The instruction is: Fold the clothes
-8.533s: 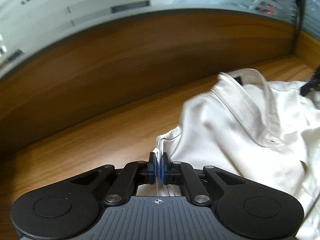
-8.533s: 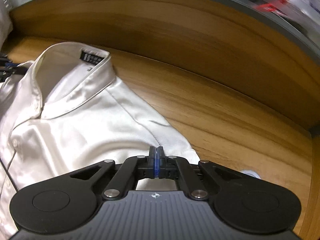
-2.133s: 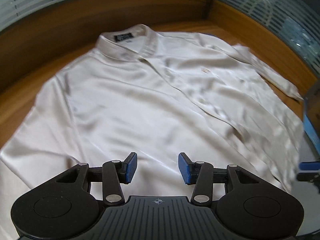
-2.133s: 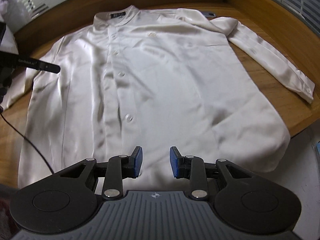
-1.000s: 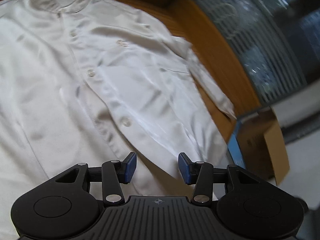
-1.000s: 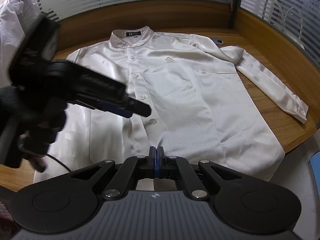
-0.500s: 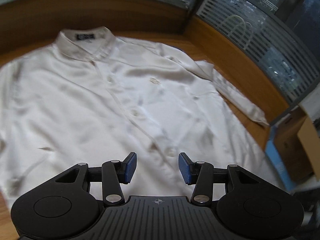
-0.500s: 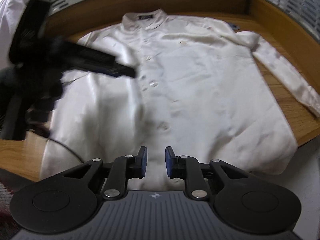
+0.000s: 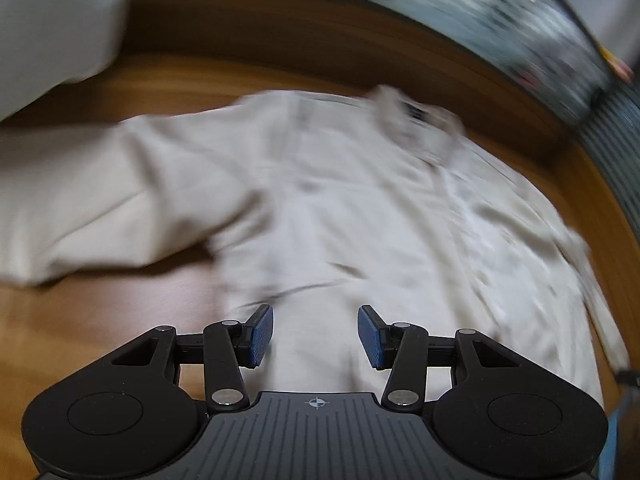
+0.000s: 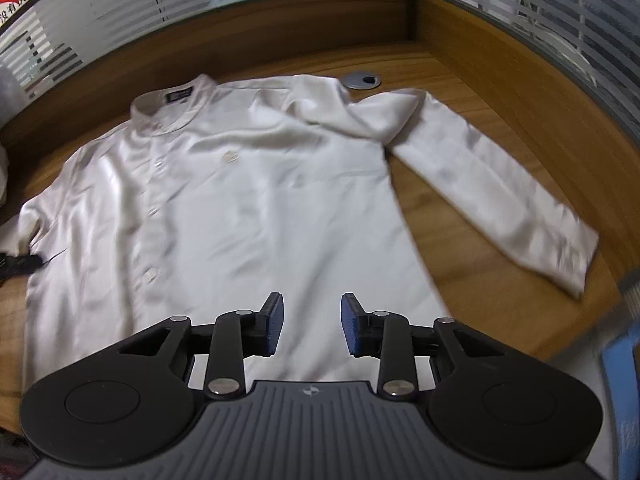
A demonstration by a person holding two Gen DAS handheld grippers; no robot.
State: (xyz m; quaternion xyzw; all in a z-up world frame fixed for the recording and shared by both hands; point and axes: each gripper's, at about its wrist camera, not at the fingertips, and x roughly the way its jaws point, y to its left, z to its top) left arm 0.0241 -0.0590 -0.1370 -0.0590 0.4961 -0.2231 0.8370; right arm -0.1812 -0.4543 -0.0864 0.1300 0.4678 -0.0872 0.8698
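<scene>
Wood-grain desk (image 10: 500, 312) with raised wooden back panels and frosted striped glass behind. Left gripper (image 9: 316, 336) has its blue pads spread, nothing between them, hovering over the lower left side of the white satin button-up shirt (image 10: 248, 200); the left wrist view is heavily motion-blurred, so it is swinging fast. A second ago it pointed toward the shirt's right half and half a second ago at the middle; now it faces the left sleeve (image 9: 92, 208), which angles away from the body. Right gripper (image 10: 312, 328) is released too, after being clenched empty a second ago, and sits over the hem, right of the button placket (image 10: 150, 272). Shirt lies face up, buttoned, collar (image 10: 168, 110) far from the hem, right sleeve (image 10: 492, 188) bent down beside the body. No fold made yet; likely both tools are splitting to opposite sides for a first sleeve or side fold. Round grey cable grommet (image 10: 362, 79) just beyond the right shoulder.
</scene>
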